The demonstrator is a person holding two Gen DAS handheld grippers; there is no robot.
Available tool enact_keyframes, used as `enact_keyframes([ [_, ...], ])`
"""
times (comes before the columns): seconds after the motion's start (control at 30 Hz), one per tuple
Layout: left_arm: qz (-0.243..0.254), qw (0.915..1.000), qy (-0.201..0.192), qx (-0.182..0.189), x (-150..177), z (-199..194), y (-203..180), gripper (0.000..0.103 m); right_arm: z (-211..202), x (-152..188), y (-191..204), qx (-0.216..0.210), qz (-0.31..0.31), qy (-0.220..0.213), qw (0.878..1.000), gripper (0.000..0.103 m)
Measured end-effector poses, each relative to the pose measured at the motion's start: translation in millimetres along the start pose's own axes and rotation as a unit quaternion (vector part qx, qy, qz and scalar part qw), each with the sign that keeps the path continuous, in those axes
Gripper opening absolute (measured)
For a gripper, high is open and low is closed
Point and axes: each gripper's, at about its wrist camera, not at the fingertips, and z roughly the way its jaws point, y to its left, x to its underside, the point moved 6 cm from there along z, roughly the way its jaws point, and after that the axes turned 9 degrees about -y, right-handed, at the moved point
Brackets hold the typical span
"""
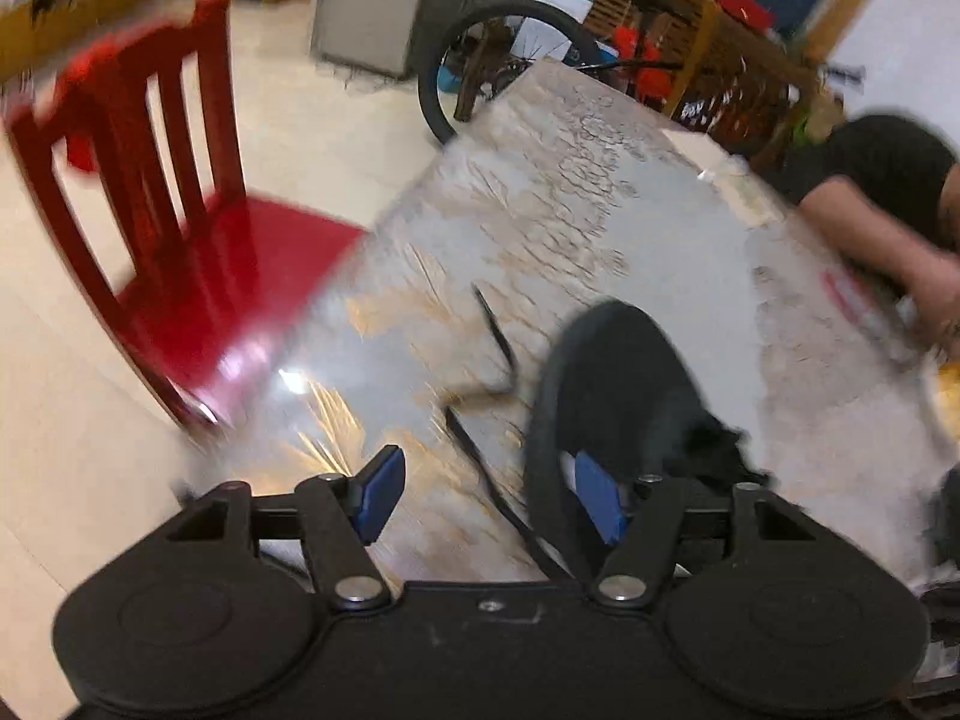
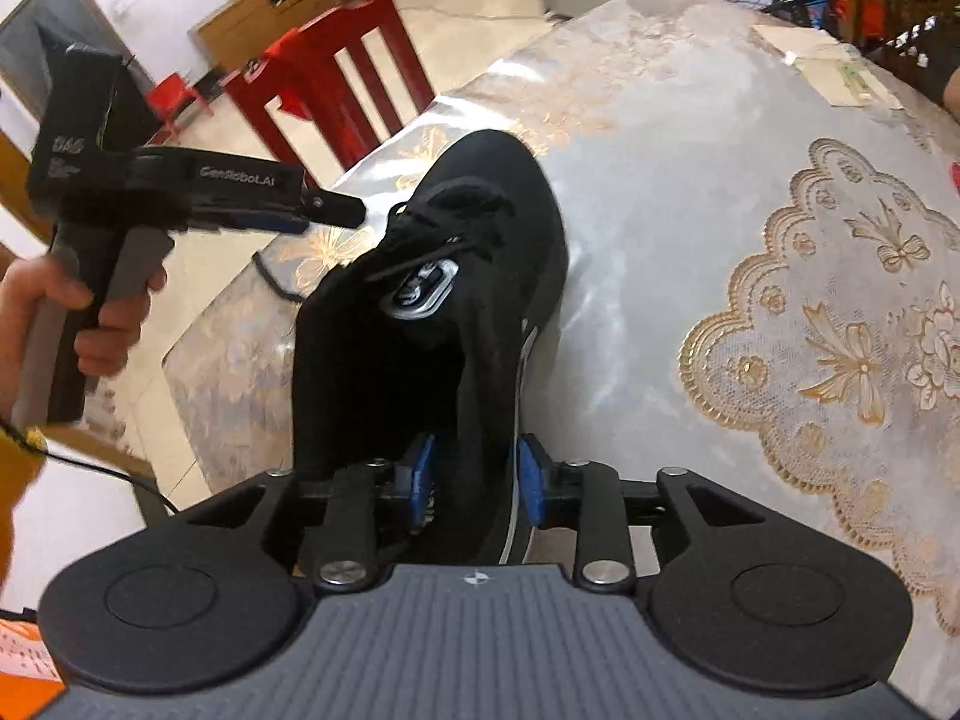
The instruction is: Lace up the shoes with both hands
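Observation:
A black shoe (image 2: pixel 480 228) lies on the lace-patterned tablecloth (image 2: pixel 690 138), toe pointing away. My right gripper (image 2: pixel 475 480) is shut on the side wall at its heel, one blue pad inside the opening and the other on the outside. The shoe's black lace (image 1: pixel 480 474) trails loose over the table to the left of the shoe (image 1: pixel 618 378). My left gripper (image 1: pixel 492 501) is open just above the table with that lace running between its jaws, untouched. From the right wrist view the left gripper (image 2: pixel 354 210) hovers beside the laced tongue, and a loop of lace (image 2: pixel 276 282) lies below it.
A red chair (image 1: pixel 180 228) stands close to the table's left edge. Another person's arm (image 1: pixel 870 228) rests on the far right of the table. Papers (image 2: pixel 828 66) lie at the far end. A bicycle wheel (image 1: pixel 480 60) stands behind the table.

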Motion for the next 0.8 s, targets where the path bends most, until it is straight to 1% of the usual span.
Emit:
enact_keyframes([
  [0.1,0.043,0.9989,0.019,0.000,-15,27,-8,0.052,6,-3,0,-0.006,0.019,0.000,1.000,0.037],
  [0.13,0.059,0.9979,0.028,-0.002,-18,37,-12,0.050,9,-4,-1,-0.013,0.036,0.004,0.999,0.042],
  [0.17,0.078,0.9964,0.035,-0.004,-17,44,-15,0.048,10,-5,-2,-0.016,0.055,0.004,0.998,0.042],
  [0.27,0.141,0.9885,0.054,-0.010,-8,54,-23,0.045,7,-7,-5,-0.026,0.070,-0.002,0.997,0.042],
  [0.3,0.162,0.9849,0.060,-0.012,-6,58,-26,0.041,5,-8,-5,-0.027,0.071,-0.007,0.997,0.042],
  [0.33,0.183,0.9807,0.067,-0.014,-3,61,-29,0.034,3,-9,-6,-0.028,0.072,-0.012,0.997,0.042],
  [0.37,0.197,0.9772,0.078,-0.014,3,66,-30,0.032,1,-10,-6,-0.030,0.072,-0.017,0.997,0.042],
  [0.4,0.201,0.9763,0.079,-0.010,9,69,-30,0.029,0,-13,-6,-0.035,0.071,-0.021,0.997,0.042],
  [0.43,0.202,0.9772,0.067,-0.005,11,69,-30,0.021,-1,-15,-6,-0.038,0.068,-0.026,0.997,0.042],
  [0.5,0.179,0.9825,0.051,-0.002,12,71,-28,0.004,-2,-22,-7,-0.035,0.059,-0.037,0.997,0.042],
  [0.57,0.153,0.9876,0.037,0.000,11,73,-25,0.003,-1,-28,-8,-0.029,0.055,-0.046,0.997,0.042],
  [0.67,0.128,0.9916,0.015,0.009,7,70,-21,0.003,0,-33,-12,-0.020,0.062,-0.056,0.996,0.042],
  [0.73,0.108,0.9939,-0.008,0.016,0,57,-21,0.003,1,-34,-15,-0.015,0.071,-0.060,0.996,0.042],
  [0.8,0.088,0.9951,-0.035,0.026,-10,37,-23,0.003,2,-35,-17,-0.020,0.081,-0.061,0.995,0.042],
])
